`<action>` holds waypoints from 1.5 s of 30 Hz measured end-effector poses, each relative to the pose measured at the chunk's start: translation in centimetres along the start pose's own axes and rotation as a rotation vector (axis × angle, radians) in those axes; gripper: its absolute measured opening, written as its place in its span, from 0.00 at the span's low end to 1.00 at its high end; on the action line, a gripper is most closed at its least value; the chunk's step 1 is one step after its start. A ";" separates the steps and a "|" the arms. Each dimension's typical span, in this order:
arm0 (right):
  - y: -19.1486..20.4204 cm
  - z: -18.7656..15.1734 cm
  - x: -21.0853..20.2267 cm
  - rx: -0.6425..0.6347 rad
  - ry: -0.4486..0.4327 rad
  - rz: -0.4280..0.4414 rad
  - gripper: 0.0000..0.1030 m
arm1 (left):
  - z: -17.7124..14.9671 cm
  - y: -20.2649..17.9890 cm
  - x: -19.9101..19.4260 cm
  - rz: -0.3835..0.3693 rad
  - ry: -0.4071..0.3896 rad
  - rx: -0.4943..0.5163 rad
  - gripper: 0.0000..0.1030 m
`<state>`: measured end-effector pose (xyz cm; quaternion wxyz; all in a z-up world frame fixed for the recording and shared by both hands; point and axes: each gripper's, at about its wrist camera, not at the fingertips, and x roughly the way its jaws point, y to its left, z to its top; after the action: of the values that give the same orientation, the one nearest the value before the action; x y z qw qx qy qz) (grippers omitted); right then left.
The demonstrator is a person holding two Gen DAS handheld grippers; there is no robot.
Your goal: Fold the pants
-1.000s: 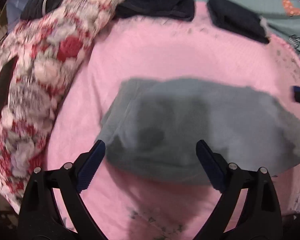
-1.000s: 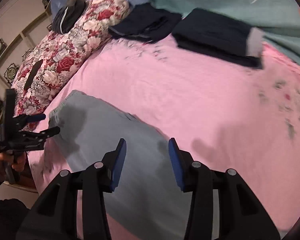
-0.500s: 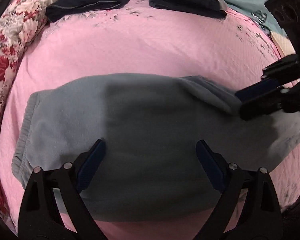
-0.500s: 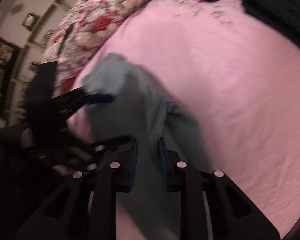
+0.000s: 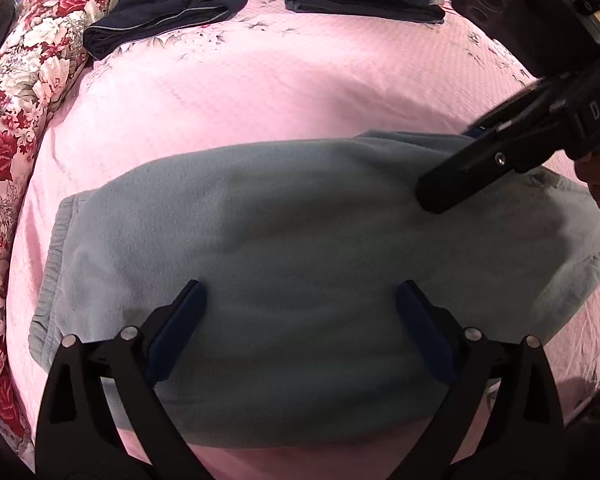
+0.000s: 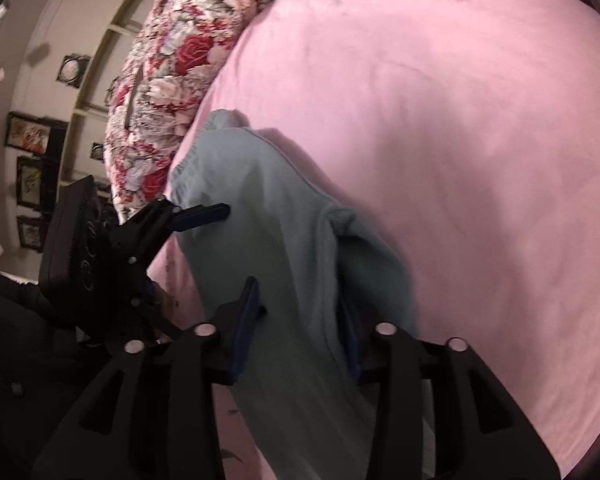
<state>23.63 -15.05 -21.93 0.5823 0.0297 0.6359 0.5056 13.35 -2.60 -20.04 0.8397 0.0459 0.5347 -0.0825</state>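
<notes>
I see the grey pants (image 5: 292,240) lying across the pink bedspread (image 5: 260,92), waistband at 9 o'clock, with bare pink beyond them toward 12. My left gripper (image 5: 300,332) hovers over the near edge, jaws wide apart and gripping nothing. My right gripper (image 6: 296,320) has just been opening; cloth lies between its half-parted jaws, apparently unpinched, though that view is blurred. Its body reads "DAS". Two dark folded piles (image 5: 168,4) sit at 12, one floral quilt (image 5: 24,92) at 10.
</notes>
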 end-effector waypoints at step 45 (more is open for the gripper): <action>22.7 5.3 17.7 -0.352 -0.190 -0.488 0.40 | -10.3 22.9 -13.4 0.243 -0.175 -0.413 0.98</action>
<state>9.61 10.30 -18.12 0.7395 -0.1779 0.4698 0.4481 2.96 22.75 -12.54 0.8782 -0.0698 0.4561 0.1263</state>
